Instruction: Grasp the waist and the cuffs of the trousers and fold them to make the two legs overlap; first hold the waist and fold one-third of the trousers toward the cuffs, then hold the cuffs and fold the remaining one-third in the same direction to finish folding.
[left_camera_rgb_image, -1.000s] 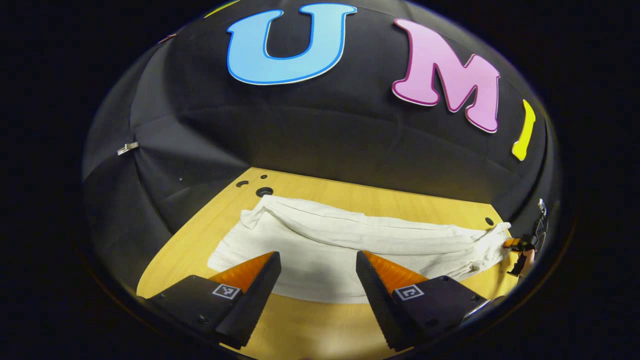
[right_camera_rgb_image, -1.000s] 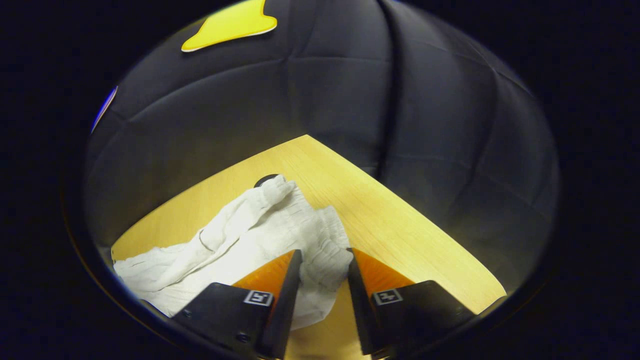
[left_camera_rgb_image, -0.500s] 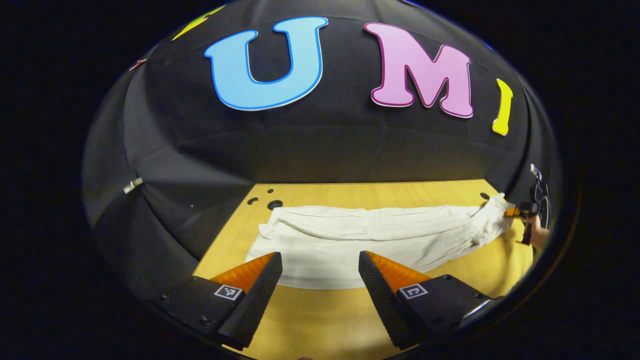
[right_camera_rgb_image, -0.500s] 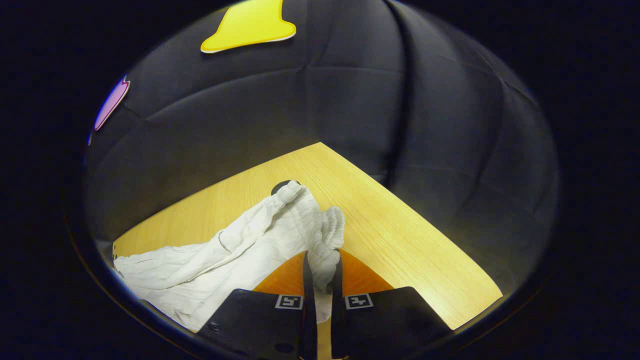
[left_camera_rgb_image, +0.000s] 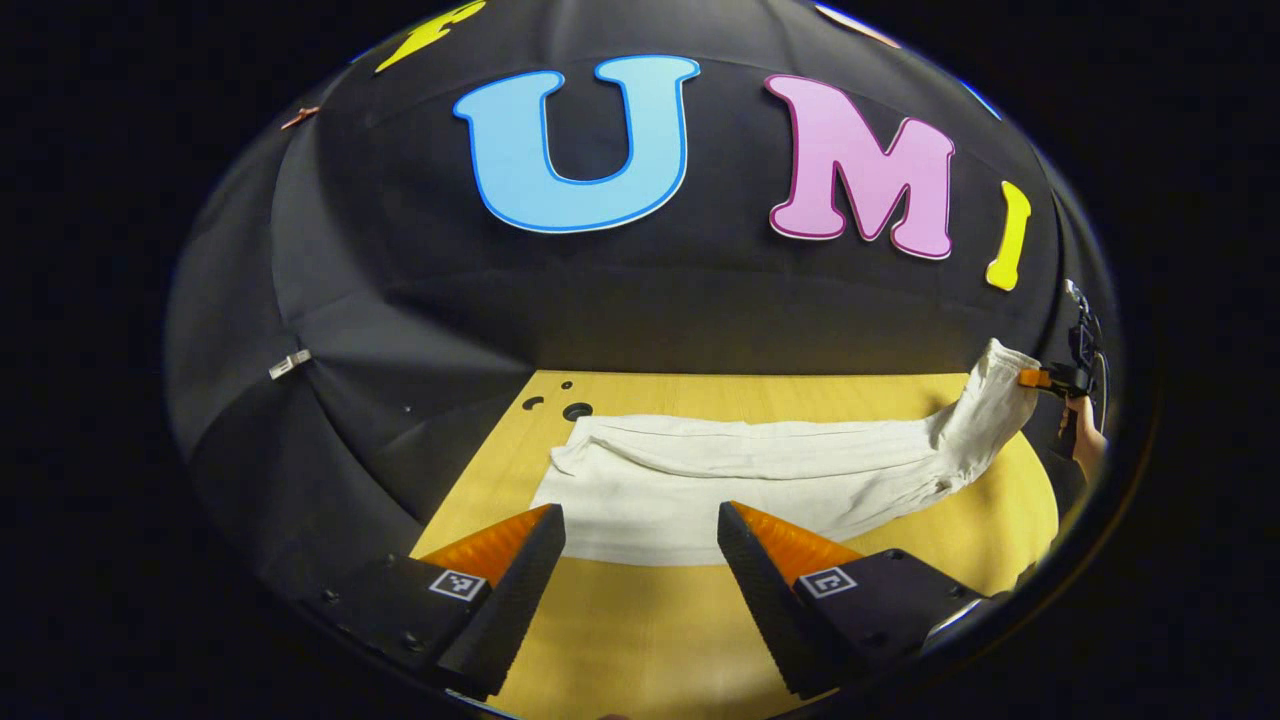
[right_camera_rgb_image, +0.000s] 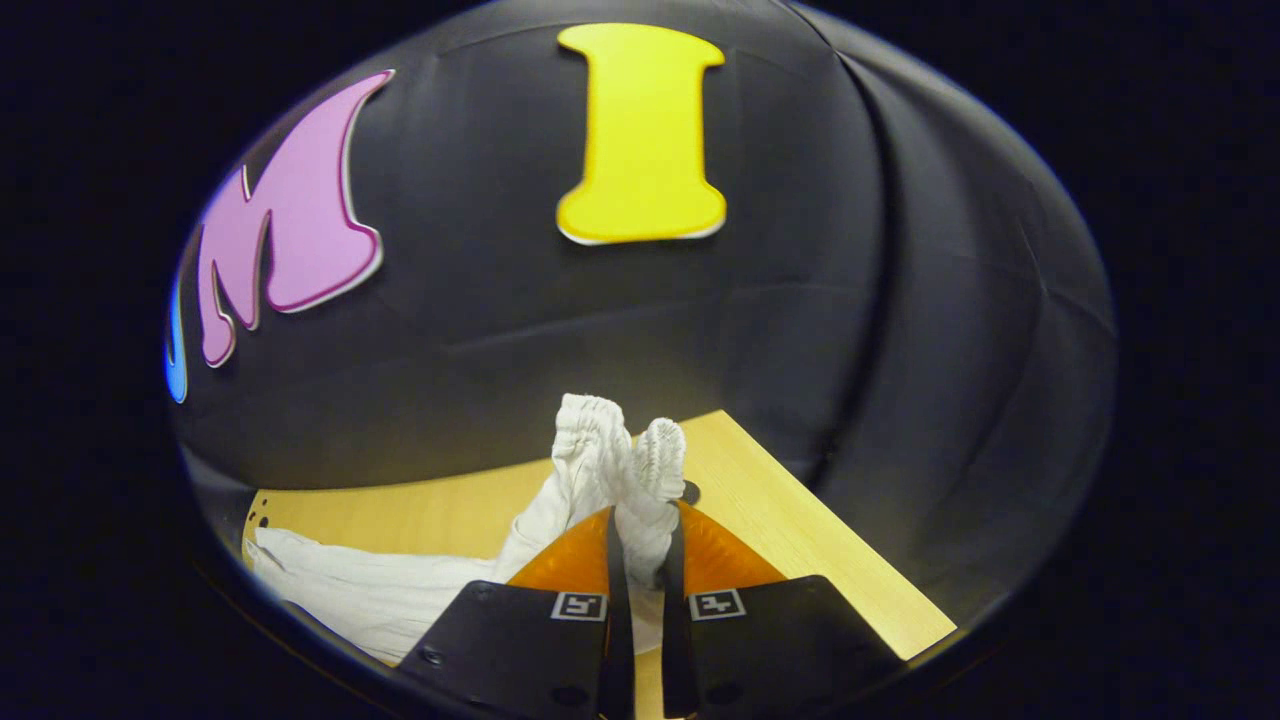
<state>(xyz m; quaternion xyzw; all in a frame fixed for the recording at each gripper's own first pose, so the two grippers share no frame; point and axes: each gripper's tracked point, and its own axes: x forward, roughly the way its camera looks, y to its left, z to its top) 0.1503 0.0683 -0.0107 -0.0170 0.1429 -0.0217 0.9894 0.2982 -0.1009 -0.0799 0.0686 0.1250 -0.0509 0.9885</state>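
Where the right gripper (right_camera_rgb_image: 640, 560) clamps the gathered waistband, both of its fingers press on the bunched white cloth, and the part of the fabric between them is hidden. White trousers (left_camera_rgb_image: 740, 470) lie stretched lengthwise across the wooden table (left_camera_rgb_image: 640, 640), cuffs toward the far left end near some small dark holes (left_camera_rgb_image: 577, 411) in the tabletop. In the right gripper view the trousers (right_camera_rgb_image: 400, 590) run off to the lower left and their far end is cut off at the edge. Seen from the left gripper view, the waist end is lifted off the table at the far right, where the right gripper (left_camera_rgb_image: 1040, 378) looks tiny and blurred; a hand (left_camera_rgb_image: 1085, 445) below it is barely made out. The left gripper (left_camera_rgb_image: 640, 530) is spread wide and grips nothing, with the near edge of the trousers just beyond its fingertips. Whether it touches the table cannot be told.
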